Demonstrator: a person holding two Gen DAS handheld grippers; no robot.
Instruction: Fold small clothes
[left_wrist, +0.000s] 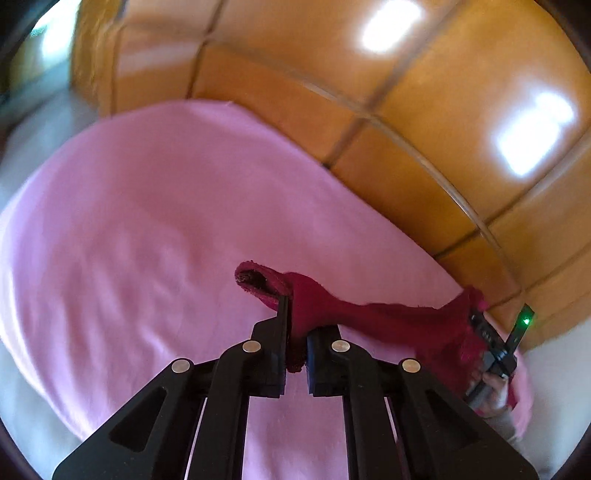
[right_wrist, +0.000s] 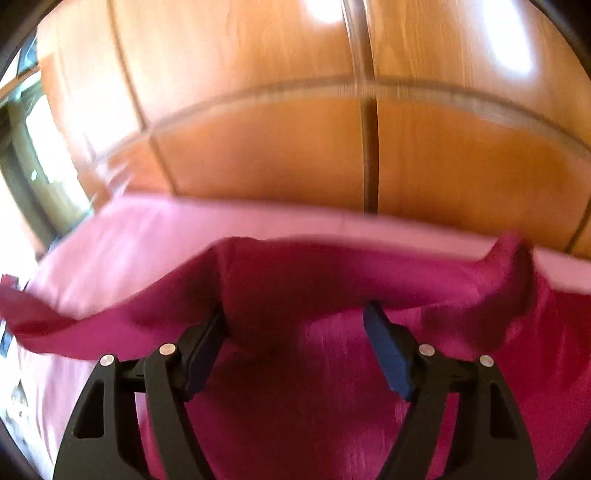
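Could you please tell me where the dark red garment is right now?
In the left wrist view, the dark red garment hangs above the pink sheet, pinched in the left gripper.

The left gripper (left_wrist: 295, 332), at the lower centre of the left wrist view, is matte black plastic: two flat linkage arms on each side with long cut-out slots, joined by four round silver rivets. Its fingers (left_wrist: 282, 317) are narrow black bars. The right gripper (right_wrist: 295, 328), at the bottom of its own view, has the same black linkages and silver rivets, with dark blue pads on its fingers (right_wrist: 388, 354). At the right edge of the left wrist view its body carries a small green light.
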